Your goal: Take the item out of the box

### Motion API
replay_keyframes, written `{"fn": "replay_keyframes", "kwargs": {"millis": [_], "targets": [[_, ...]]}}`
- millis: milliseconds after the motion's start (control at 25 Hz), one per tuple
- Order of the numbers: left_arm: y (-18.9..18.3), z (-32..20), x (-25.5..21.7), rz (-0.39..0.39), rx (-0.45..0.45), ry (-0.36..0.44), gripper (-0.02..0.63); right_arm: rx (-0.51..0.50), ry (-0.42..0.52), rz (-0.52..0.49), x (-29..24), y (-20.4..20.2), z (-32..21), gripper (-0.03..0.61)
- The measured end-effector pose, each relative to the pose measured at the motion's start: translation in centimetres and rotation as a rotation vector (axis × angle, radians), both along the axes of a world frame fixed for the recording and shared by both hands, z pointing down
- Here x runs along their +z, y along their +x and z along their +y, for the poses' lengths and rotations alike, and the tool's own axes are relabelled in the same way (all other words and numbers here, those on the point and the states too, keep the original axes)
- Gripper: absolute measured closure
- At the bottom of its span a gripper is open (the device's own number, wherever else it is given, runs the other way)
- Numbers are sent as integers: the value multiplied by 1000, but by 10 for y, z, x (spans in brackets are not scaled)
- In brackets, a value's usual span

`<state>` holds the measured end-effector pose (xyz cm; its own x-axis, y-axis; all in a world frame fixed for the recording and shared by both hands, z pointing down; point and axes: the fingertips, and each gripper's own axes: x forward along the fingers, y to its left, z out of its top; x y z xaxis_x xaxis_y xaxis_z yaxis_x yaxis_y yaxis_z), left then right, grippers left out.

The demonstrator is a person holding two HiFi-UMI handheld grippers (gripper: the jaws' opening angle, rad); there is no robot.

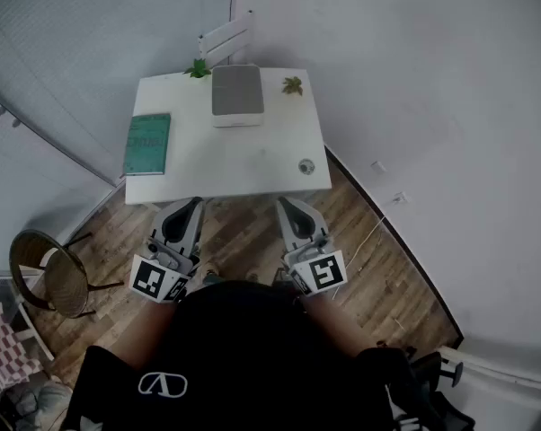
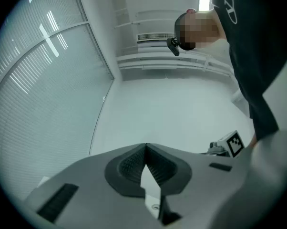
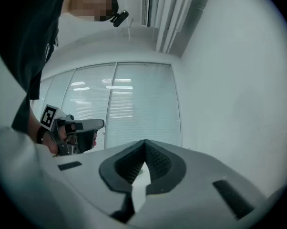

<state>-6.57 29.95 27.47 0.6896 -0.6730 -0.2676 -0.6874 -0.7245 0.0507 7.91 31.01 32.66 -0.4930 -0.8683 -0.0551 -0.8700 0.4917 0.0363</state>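
A closed box with a grey top and white sides stands at the back middle of the white table; whatever is in it is hidden. Both grippers hang in front of the person's body, short of the table's front edge, well away from the box. My left gripper is shut and empty; its jaws meet at the tips and point up at the wall and ceiling. My right gripper is shut and empty too, tips together. Each gripper view shows the other gripper, right and left.
On the table lie a green book at the left, two small plants beside the box, and a small round object near the front right corner. A wicker chair stands at the left on the wood floor. Walls close in behind and at the right.
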Motion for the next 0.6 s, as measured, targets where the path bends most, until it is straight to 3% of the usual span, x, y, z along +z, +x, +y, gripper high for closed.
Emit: {"fn": "replay_keyframes", "kwargs": {"millis": [280,480,600], "targets": [[-2,1,-2,-1,3,4,609,-7,-12,-17,4,-3,0,578],[0,1,1,2,5,-11,609,-54,-13,-144,-4,2,3,575],[2,-1,1,2,-1,-9,609,-66,-16,-130,-2,2,1,575]]}}
